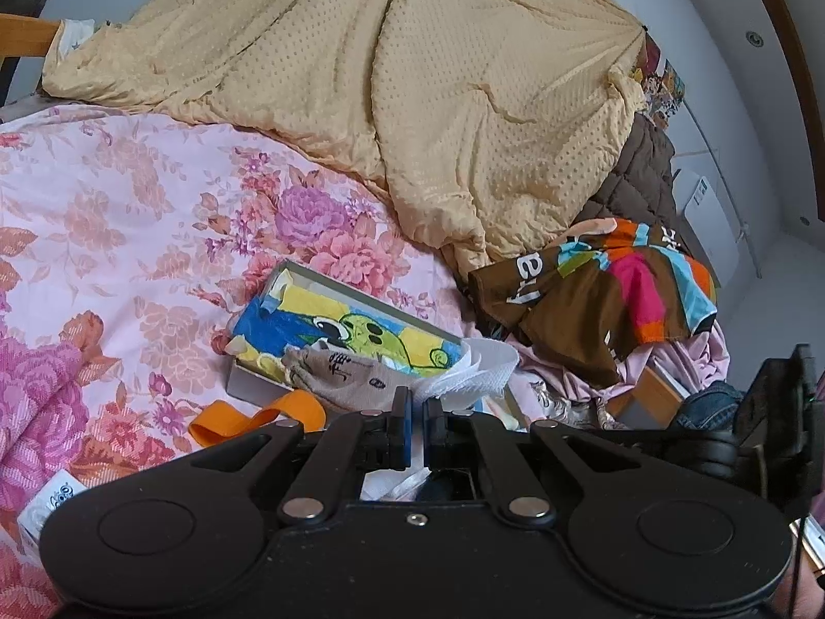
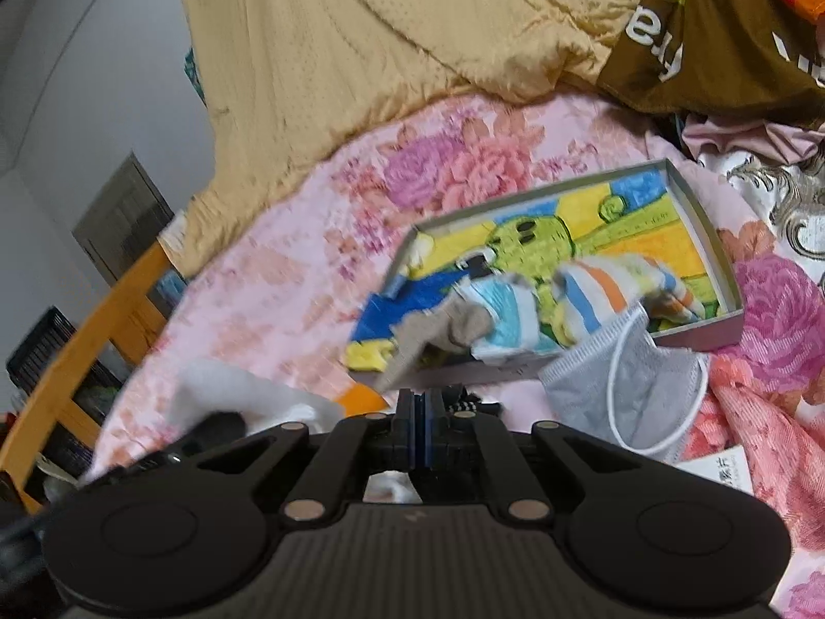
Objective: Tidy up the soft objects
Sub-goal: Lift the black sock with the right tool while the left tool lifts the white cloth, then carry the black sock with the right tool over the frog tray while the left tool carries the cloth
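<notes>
The shallow grey box [image 2: 686,196], lined with a green cartoon print, lies on the bed's floral sheet [image 1: 103,196], dead ahead of both grippers. In the right wrist view its long axis runs from lower left up to the right. A beige sock [image 2: 438,330] and a striped sock [image 2: 608,283] are already draped across the box's near edge.

The right gripper [image 2: 422,402] is the nearer one, just short of that edge. A grey face mask [image 2: 619,387] lies just to the right of its fingers, against the box wall and apart from them, so I judge it the likely next pick. These fingers are pressed together, and nothing clearly sits between them; the view is blurred.

The left gripper [image 1: 416,402] has its fingers parted by only a narrow slit. White tissue [image 1: 479,366] lies just beyond the tips; whether they pinch it I cannot tell. An orange strap [image 1: 258,420] lies to their left.
</notes>
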{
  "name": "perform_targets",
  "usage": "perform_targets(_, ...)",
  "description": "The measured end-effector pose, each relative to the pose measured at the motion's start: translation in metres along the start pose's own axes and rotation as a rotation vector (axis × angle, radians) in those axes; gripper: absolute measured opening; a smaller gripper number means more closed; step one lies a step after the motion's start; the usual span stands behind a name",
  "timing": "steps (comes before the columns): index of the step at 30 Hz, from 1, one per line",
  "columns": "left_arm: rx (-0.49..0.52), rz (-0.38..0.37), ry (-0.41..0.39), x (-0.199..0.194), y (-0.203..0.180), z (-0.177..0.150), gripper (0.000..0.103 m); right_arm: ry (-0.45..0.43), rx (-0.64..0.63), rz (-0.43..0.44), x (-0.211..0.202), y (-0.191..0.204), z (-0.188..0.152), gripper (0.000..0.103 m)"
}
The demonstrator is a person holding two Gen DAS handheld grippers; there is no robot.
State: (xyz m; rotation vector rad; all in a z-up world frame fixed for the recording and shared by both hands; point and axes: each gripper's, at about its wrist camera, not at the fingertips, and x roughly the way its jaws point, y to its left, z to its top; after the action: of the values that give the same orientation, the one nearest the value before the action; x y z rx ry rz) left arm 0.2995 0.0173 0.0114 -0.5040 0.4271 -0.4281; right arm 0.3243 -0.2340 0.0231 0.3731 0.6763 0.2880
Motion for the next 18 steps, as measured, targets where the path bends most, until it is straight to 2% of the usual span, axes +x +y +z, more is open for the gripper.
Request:
perform_targets(11,-0.001,0.023,-0.071,-0.011,-0.014,0.025,0.003,-0.114,-0.001,0.076,-0.028,0.02,0.031,0.003)
perform_targets(14,-0.006,0.039,-0.072,-0.007,-0.019,0.038,0.003,-0.138,-0.012,0.089,-0.02,0.016,0.044,0.003)
perform_targets(18,0.067,0.053,-0.079,0.013,-0.03,0.053,0.003,-0.147,0.011,0.093,0.001,-0.001,0.062,0.003)
